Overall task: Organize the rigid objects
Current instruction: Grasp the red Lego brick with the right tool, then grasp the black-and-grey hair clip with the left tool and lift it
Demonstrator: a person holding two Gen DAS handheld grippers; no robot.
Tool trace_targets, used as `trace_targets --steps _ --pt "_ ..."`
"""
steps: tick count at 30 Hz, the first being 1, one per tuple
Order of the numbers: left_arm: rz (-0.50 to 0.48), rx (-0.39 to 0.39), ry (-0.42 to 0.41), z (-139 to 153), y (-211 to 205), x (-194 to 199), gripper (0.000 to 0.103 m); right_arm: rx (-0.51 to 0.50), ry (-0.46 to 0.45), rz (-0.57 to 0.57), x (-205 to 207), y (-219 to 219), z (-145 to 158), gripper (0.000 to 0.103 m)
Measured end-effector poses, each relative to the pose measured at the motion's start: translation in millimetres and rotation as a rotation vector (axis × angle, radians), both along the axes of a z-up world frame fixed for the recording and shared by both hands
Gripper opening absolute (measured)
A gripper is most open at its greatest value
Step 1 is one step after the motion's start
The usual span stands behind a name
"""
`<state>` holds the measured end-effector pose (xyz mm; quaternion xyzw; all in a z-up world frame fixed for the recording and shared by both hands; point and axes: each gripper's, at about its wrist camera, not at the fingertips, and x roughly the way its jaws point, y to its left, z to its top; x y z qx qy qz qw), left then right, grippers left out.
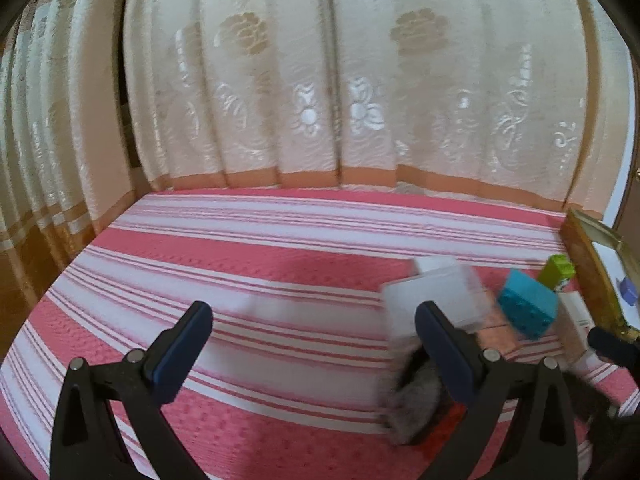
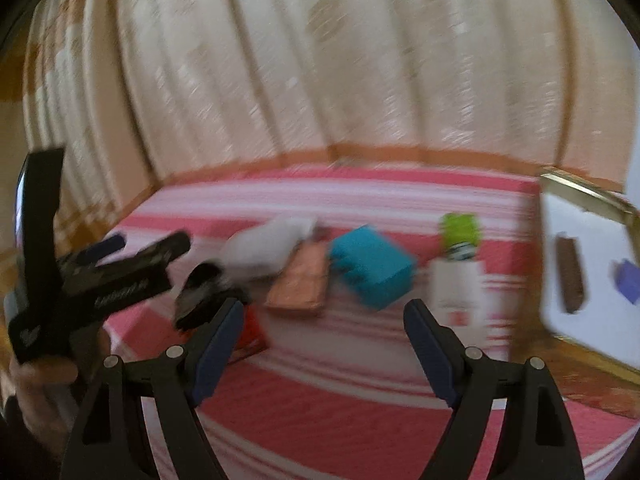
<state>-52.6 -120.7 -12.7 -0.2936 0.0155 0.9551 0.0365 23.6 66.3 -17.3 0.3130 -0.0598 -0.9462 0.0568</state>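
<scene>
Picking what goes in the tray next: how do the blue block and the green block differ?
The blue block is the bigger, a squat box lying tilted on the striped cloth; the green block is smaller and narrower and stands upright.

The blue block lies mid-pile beside a copper-coloured flat piece; the green block stands nearer the tray, behind a white box.

Both rest on the cloth, outside the tray, and neither is gripped.

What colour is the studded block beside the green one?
Teal blue. The studded block shows sharpest in the left wrist view, just left of the green block.
</scene>
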Motion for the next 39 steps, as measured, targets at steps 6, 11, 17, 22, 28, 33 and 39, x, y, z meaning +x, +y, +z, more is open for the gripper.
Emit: trace_targets --steps 6,11,17,22,28,33,39 --pt "0.032 0.078 -0.046 -2.4 -23.1 -9.2 0.102 0.054 -0.112 0.198 -19.1 -45.6 -14.6 0.084" --pt "0.030 0.106 -0.048 -1.7 -25.9 -9.4 0.102 0.115 -0.198 0.250 -37.2 -70.5 -27.9 0.084" --pt "-0.007 0.105 -0.057 -2.3 -22.4 -10.7 0.102 0.141 -0.219 0.243 -42.2 -74.1 -30.8 0.074" --pt "-0.087 0.149 -0.081 -2.9 -20.4 -10.4 0.102 0.142 -0.210 0.252 -33.6 -68.7 -29.4 0.071" --pt "-0.268 0.150 -0.129 -5.2 2.1 -5.1 0.102 0.112 -0.117 0.192 -8.6 -36.5 -16.6 0.071" --pt "-0.368 -0.002 -0.120 -10.7 35.4 9.1 0.102 0.136 -0.017 0.048 7.2 2.1 -3.7 0.071" --pt "-0.371 -0.026 -0.195 -17.4 41.8 0.9 0.093 0.084 -0.013 0.008 2.8 18.4 -2.8 0.071"
